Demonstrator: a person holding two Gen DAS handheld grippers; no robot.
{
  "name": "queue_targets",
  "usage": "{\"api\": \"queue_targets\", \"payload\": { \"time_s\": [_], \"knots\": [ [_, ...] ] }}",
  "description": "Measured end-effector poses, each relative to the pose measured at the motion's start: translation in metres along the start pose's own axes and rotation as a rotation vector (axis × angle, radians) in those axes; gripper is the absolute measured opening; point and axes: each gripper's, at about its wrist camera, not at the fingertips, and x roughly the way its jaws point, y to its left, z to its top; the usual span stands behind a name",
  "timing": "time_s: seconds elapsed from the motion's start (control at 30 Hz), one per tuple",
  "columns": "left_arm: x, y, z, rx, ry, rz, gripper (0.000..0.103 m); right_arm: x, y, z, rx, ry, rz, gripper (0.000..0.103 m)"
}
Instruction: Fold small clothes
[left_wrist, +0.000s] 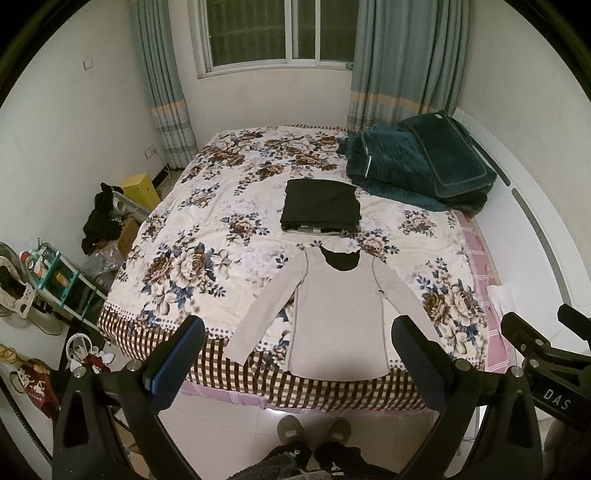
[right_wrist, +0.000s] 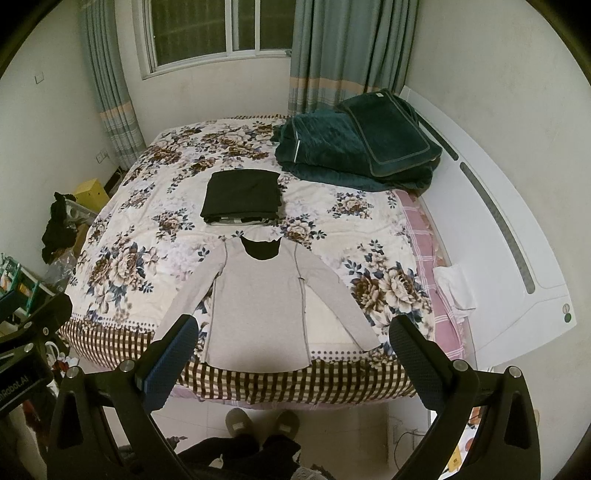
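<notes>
A grey shirt (left_wrist: 338, 306) is lying flat on the bed (left_wrist: 192, 266), sleeves spread, hem at the near edge. Just beyond the shirt's collar a black folded pile (left_wrist: 320, 206) is sitting. Beyond the shirt to the right, a teal blanket (left_wrist: 417, 162) is heaped. The left gripper (left_wrist: 299, 354) and right gripper (right_wrist: 293, 350) are both hovering above the shirt's hem, jaws spread wide, gripping nothing.
</notes>
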Motion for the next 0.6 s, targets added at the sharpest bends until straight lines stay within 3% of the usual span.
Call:
{"api": "queue_targets", "payload": {
  "time_s": [0.6],
  "knots": [
    [-0.0014,-0.0014,-0.0008,-0.004,-0.004,-0.005,0.103,-0.0003,0.0026,-0.0035,-0.001,-0.005,-0.002,0.103]
  ]
}}
